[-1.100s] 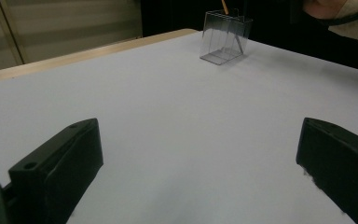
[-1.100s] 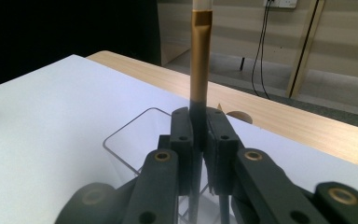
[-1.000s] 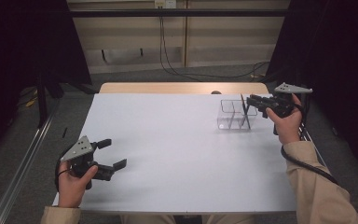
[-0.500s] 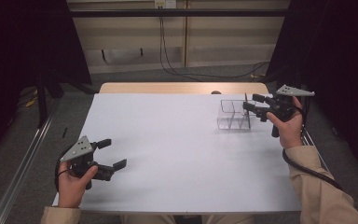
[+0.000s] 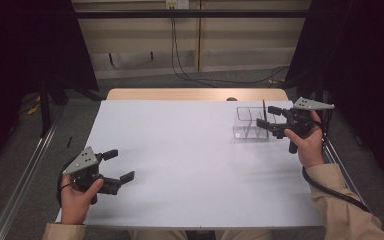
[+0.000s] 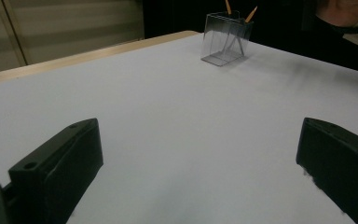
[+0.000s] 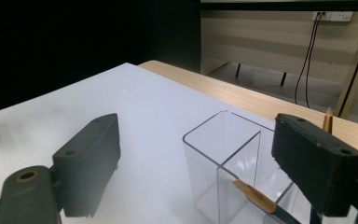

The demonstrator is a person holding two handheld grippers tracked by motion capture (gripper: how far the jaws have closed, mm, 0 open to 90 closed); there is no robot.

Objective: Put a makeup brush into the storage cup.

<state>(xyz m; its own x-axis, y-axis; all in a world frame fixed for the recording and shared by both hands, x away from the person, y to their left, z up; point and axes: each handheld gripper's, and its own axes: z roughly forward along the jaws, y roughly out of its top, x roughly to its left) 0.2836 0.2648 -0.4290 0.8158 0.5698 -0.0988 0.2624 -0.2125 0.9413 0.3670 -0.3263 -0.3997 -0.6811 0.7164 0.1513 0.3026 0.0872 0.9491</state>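
Note:
A clear plastic box (image 5: 249, 123) with dividers stands at the far right of the white table (image 5: 190, 165). A thin dark pencil (image 5: 264, 107) leans upright in it. My right gripper (image 5: 264, 116) hovers at the box's right side; its jaws have just been opening and stand open with nothing between the pads. In the right gripper view the box (image 7: 223, 161) sits just ahead, with one pencil (image 7: 255, 195) lying inside and another pencil tip (image 7: 327, 119) poking up behind the right jaw. My left gripper (image 5: 120, 165) rests open near the front left, empty. Its view shows the box (image 6: 226, 39) far off.
A bare wooden strip (image 5: 195, 94) runs along the table's far edge. Black cables (image 5: 190, 75) lie on the floor beyond. A metal rail (image 5: 27, 175) runs along the left side. The table's middle is a wide white surface.
My right gripper has drawn back to the right, away from the box, and its jaws have parted. The left gripper has stayed where it was.

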